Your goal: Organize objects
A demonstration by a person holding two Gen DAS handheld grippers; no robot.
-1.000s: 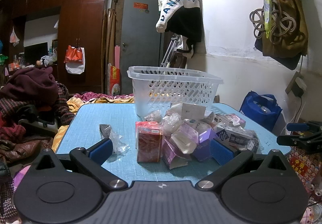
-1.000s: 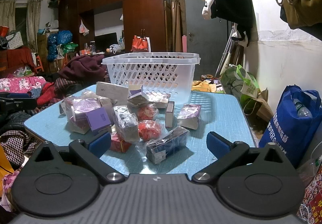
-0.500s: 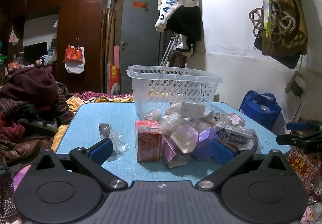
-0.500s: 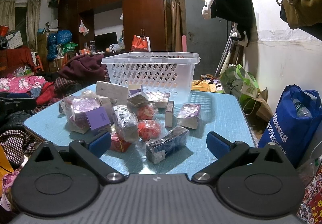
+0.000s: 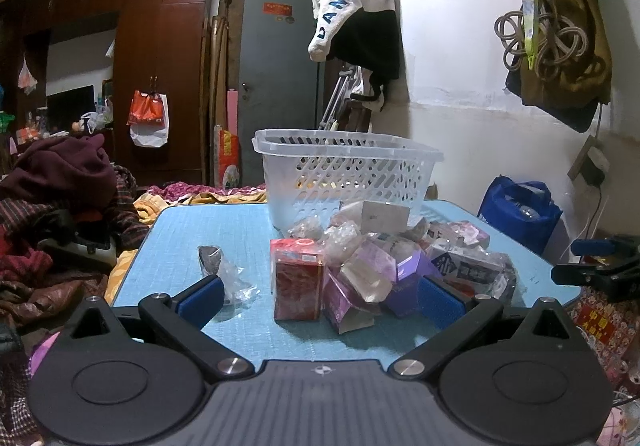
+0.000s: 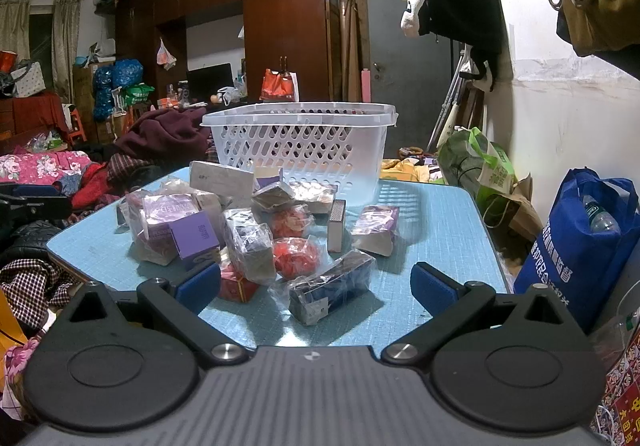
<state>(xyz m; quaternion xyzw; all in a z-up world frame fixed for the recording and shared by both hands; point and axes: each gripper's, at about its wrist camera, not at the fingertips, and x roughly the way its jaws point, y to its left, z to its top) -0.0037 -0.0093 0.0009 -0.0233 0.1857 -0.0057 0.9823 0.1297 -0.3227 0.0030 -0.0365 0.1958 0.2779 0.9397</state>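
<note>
Both claws — left claw (image 5: 318,296), right claw (image 6: 316,284) — wide open, empty, unmoved as before, short of the boxes (image 5: 360,266).

Wide-open right tool (image 6: 316,288) faces packets before a white basket (image 6: 300,149).

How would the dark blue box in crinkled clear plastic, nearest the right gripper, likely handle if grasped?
The dark blue box in crinkled clear plastic looks rigid, so it should hold its shape. Its loose wrap may slip or bunch under the pads. It lies flat on the light blue table, so tipping seems unlikely. The right gripper is open.
</note>
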